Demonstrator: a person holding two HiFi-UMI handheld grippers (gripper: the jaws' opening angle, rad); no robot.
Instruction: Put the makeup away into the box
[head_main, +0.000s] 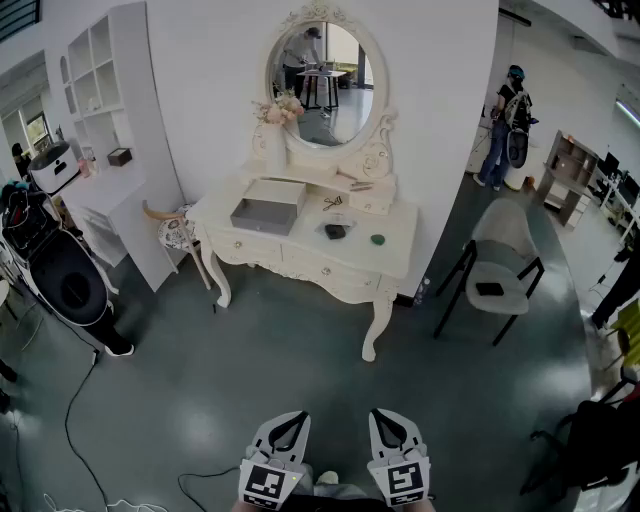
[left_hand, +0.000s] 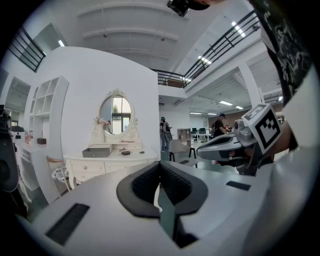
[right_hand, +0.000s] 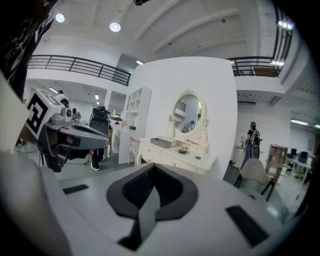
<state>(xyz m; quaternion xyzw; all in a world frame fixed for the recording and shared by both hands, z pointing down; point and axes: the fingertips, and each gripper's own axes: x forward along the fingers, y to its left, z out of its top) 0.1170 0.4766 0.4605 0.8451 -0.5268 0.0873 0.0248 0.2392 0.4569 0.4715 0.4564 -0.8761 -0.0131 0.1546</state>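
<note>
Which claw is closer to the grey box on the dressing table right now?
Left, slightly. Both are far back over the floor: the left claw roughly in line with the grey box, the right claw further to its right.

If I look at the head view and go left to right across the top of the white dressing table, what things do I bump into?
Gray box → small black thing → small green round thing.

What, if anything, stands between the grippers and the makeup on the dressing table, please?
Nothing visible does. Only floor separates the left gripper and right gripper from the dressing table, where the makeup lies right of the grey box.
</note>
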